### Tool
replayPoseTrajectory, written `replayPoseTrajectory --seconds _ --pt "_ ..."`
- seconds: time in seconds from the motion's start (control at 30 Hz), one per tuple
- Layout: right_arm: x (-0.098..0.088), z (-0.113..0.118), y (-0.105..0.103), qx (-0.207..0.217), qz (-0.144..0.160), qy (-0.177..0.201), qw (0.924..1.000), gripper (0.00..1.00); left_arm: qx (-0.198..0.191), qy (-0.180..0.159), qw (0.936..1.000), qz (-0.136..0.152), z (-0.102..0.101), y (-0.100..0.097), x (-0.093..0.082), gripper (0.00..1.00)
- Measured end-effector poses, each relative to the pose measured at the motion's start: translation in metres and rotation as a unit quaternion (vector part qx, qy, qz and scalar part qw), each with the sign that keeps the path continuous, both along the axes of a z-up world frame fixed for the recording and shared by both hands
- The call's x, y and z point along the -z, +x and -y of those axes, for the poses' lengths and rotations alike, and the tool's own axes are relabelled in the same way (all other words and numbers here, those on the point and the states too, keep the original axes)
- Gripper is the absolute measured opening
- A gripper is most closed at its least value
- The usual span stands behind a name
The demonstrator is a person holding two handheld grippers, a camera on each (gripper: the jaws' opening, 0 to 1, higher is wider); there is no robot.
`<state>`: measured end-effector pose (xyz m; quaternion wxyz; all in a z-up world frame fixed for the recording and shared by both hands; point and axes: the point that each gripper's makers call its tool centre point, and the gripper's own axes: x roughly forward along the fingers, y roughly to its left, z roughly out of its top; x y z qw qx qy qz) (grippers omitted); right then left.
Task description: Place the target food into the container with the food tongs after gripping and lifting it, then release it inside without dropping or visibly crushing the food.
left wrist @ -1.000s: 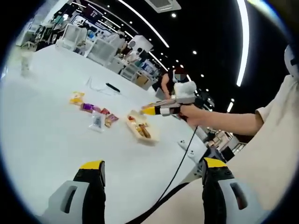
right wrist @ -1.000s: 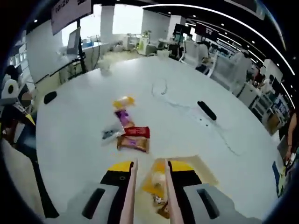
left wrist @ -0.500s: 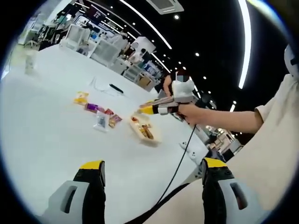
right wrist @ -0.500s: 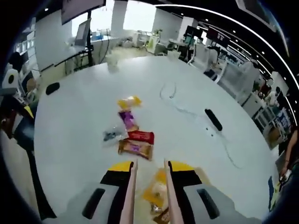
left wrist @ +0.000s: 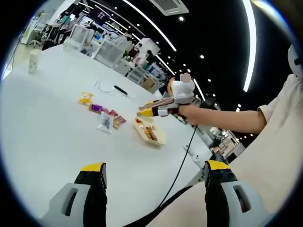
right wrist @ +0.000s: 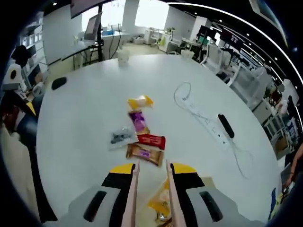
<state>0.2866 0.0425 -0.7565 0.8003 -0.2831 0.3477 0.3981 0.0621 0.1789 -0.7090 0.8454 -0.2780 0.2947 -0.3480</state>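
Observation:
My right gripper (right wrist: 151, 169) is shut on the food tongs (right wrist: 130, 191), whose two pale arms run forward, a little apart. Under them lies a pale container (right wrist: 206, 183) holding a yellow packet (right wrist: 160, 204) and other food. Ahead on the white table lie a brown packet (right wrist: 144, 153), a red one (right wrist: 151, 140), a purple one (right wrist: 138, 120), a yellow one (right wrist: 140, 101) and a clear one (right wrist: 120, 136). In the left gripper view a hand holds the right gripper (left wrist: 147, 112) above the container (left wrist: 158, 138). My left gripper (left wrist: 155, 168) is open and holds nothing, near the table's edge.
A black power strip (right wrist: 226, 125) with a white cable (right wrist: 194, 106) lies beyond the packets. A paper cup (right wrist: 123, 56) and a dark oval object (right wrist: 59, 82) sit further off. A black cable (left wrist: 182, 165) hangs from the right gripper. Desks and chairs ring the round table (left wrist: 52, 137).
The right gripper with the tongs has moved off the container's middle towards the packets; less of the container shows under it. The left gripper stays open and almost still.

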Motion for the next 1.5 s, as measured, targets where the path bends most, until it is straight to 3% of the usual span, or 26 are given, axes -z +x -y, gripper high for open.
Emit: replayPoseTrajectory --seconds 1.5 --pt "0.020 -0.025 -0.003 -0.031 -0.035 -0.009 0.9989 0.28 -0.008 -0.005 0.9999 -0.012 -0.009 0.005 0.011 0.85"
